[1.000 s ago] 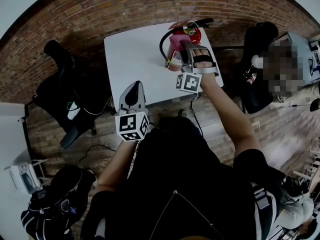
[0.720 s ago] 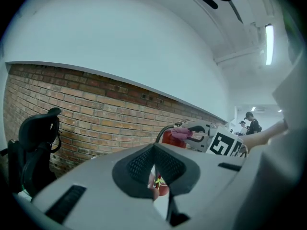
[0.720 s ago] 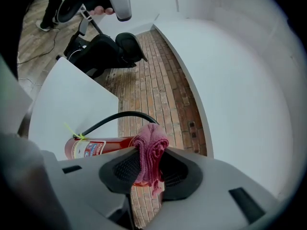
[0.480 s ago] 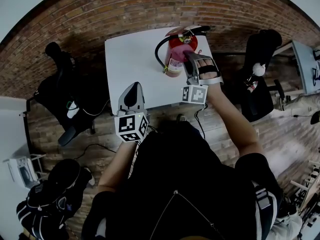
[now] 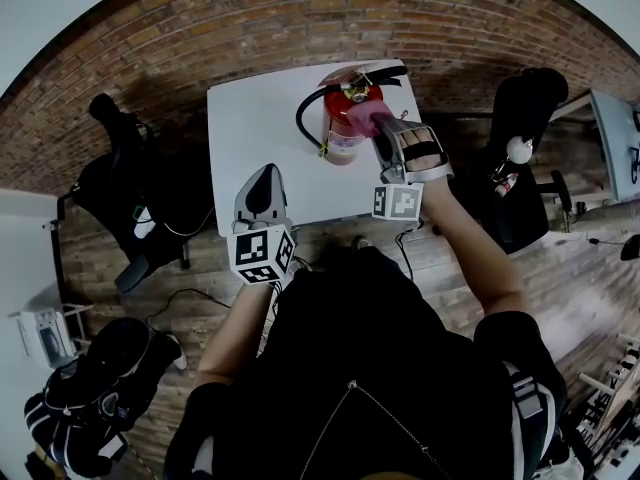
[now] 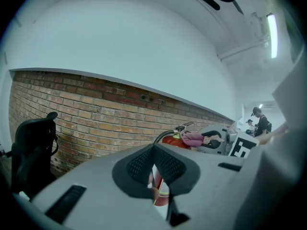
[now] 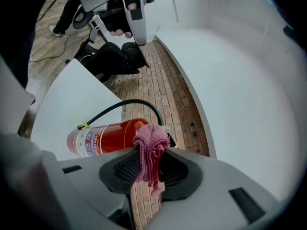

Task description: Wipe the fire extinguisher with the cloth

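Note:
A red fire extinguisher with a black hose stands upright at the far right of the white table. My right gripper is shut on a bunched pink cloth that presses against the extinguisher's upper right shoulder. In the right gripper view the pink cloth sticks out between the jaws against the red extinguisher. My left gripper hovers over the table's near edge, shut with nothing in it. Past its closed jaws the left gripper view shows the extinguisher and cloth.
A brick wall rises behind the table. A black office chair stands left of the table and another black chair right of it. Cables trail over the wooden floor. A black bag lies at lower left.
My right gripper and cloth have slid from the extinguisher's front face toward its upper right side. The view has swung, so the person at the right edge is out of view. The left gripper stayed put.

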{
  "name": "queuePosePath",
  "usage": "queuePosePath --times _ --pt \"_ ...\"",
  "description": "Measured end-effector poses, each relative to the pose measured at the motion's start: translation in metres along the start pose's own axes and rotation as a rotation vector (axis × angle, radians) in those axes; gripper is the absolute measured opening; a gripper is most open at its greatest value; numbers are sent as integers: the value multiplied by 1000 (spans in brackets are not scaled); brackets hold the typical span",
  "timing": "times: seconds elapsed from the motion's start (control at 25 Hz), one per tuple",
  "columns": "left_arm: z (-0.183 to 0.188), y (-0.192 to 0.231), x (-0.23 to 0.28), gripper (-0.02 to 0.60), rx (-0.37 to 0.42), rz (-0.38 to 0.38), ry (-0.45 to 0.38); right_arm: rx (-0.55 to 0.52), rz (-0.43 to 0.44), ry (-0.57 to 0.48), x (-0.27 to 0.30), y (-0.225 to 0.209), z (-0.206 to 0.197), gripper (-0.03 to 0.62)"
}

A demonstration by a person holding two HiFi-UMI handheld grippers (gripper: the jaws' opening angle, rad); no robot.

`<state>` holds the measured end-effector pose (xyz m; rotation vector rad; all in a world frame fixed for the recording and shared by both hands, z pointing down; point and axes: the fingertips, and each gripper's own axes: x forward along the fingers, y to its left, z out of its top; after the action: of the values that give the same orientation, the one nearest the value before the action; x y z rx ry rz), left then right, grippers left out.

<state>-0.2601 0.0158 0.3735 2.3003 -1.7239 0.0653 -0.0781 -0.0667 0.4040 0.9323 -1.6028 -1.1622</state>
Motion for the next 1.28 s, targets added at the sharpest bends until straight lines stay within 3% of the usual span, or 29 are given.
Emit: queuePosePath --times 0.32,0.64,0.96,1.28 --pt "1 -14 14 11 7 49 -6 -13 -2 -47 5 0 -24 120" --pt "1 -29 25 10 14 101 -10 44 16 -38 21 -6 -54 120" --pt "0 -54 45 10 19 141 -6 152 19 -32 38 -13 -60 120" --pt "1 -71 51 9 30 204 -27 332 100 -137 31 -17 -70 120"
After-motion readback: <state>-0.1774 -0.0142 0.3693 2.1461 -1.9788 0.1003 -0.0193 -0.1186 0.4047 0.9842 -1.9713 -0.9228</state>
